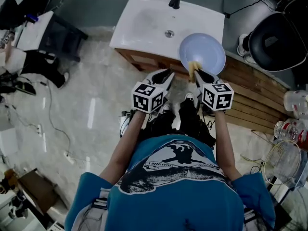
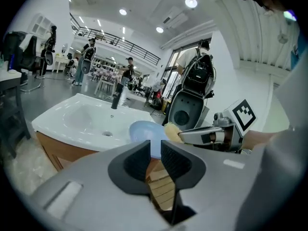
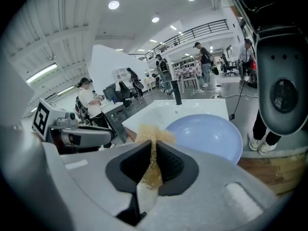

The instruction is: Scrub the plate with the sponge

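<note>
Right tongs (image 3: 153, 150) clenched on sponge (image 3: 152, 133); plate (image 3: 211, 134) just ahead, seemingly touching. Left tongs (image 2: 155, 153) slightly released, empty, plate ahead-right.

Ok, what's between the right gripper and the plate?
The sponge: clamped in the right gripper, it sticks out toward the plate. The right gripper view shows it best.

Forearms forward; left tool (image 2: 155, 147) jaws narrowly apart, seemingly empty; right tool (image 3: 154, 150) clamping sponge (image 3: 152, 134)
</note>
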A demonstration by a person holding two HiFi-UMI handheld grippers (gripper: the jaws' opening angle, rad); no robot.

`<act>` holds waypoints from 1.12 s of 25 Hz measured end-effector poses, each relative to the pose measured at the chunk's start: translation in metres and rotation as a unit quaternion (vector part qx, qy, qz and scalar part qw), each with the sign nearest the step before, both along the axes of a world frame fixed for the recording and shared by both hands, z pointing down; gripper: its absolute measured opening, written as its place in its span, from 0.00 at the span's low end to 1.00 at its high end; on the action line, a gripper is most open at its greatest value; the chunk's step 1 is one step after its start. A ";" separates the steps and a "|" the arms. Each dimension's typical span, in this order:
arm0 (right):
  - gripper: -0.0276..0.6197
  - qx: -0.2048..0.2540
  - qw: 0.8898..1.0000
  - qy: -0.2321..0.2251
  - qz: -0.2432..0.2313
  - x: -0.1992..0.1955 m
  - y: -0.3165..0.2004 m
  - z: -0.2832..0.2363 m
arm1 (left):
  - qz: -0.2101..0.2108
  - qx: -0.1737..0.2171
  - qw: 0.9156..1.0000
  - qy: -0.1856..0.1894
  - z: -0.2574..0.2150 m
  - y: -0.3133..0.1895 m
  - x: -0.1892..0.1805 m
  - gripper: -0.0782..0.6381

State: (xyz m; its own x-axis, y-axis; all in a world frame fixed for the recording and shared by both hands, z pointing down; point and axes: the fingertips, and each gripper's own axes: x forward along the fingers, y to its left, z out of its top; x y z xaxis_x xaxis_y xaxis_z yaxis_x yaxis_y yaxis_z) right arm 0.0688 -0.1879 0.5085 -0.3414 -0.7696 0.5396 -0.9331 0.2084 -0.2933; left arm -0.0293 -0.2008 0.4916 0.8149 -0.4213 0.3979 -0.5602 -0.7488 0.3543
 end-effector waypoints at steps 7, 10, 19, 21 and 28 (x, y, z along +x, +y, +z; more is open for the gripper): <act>0.09 0.006 0.999 -0.011 0.044 -0.015 0.052 -0.006 | 0.061 -0.015 0.998 -0.002 0.007 0.052 -0.009 0.22; 0.09 0.001 0.998 -0.015 0.056 -0.017 0.071 -0.008 | 0.077 -0.021 0.997 0.000 0.009 0.069 -0.009 0.22; 0.09 -0.014 0.997 -0.033 0.063 -0.014 0.114 -0.005 | 0.093 -0.047 0.995 0.006 0.016 0.112 0.000 0.21; 0.09 -0.016 0.997 -0.035 0.061 -0.015 0.124 -0.004 | 0.100 -0.046 0.994 0.003 0.017 0.124 0.003 0.21; 0.09 -0.012 0.996 -0.060 0.062 -0.011 0.174 -0.004 | 0.120 -0.041 0.992 -0.007 0.014 0.176 0.016 0.17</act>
State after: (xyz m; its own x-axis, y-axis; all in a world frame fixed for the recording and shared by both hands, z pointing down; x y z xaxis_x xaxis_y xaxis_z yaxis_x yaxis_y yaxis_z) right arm 0.0580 -0.0141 0.5046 -0.3074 -0.7975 0.5191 -0.9088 0.0844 -0.4086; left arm -0.0135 -0.0243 0.5060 0.8817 -0.1813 0.4355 -0.3745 -0.8304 0.4125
